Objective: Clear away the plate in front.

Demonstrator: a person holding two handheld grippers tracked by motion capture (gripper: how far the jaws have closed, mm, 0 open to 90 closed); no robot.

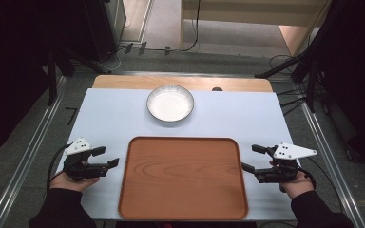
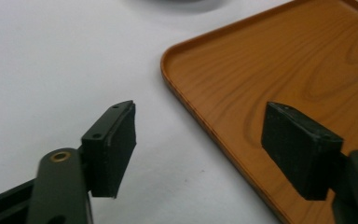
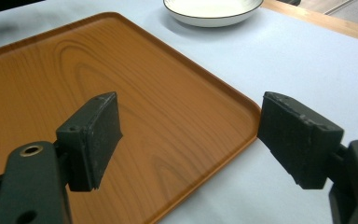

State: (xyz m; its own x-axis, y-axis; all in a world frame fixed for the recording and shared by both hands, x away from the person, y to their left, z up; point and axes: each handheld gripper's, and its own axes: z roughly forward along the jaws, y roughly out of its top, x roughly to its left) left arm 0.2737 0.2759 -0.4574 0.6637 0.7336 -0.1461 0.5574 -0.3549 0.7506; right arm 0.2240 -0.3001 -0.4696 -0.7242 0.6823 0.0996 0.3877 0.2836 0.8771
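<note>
A brown wooden tray lies on the white table cover, near the front edge. Beyond it stands an empty white bowl with a dark rim. My left gripper sits just left of the tray, open, jaws pointing at the tray's left rim. My right gripper is just right of the tray, open as well, with nothing between its jaws. In the right gripper view the tray's far right corner lies between the jaws and the bowl stands beyond.
The white cover leaves a strip of bare wooden tabletop at the back. Metal rails run along both sides of the table. Cables and stand legs lie on the floor behind.
</note>
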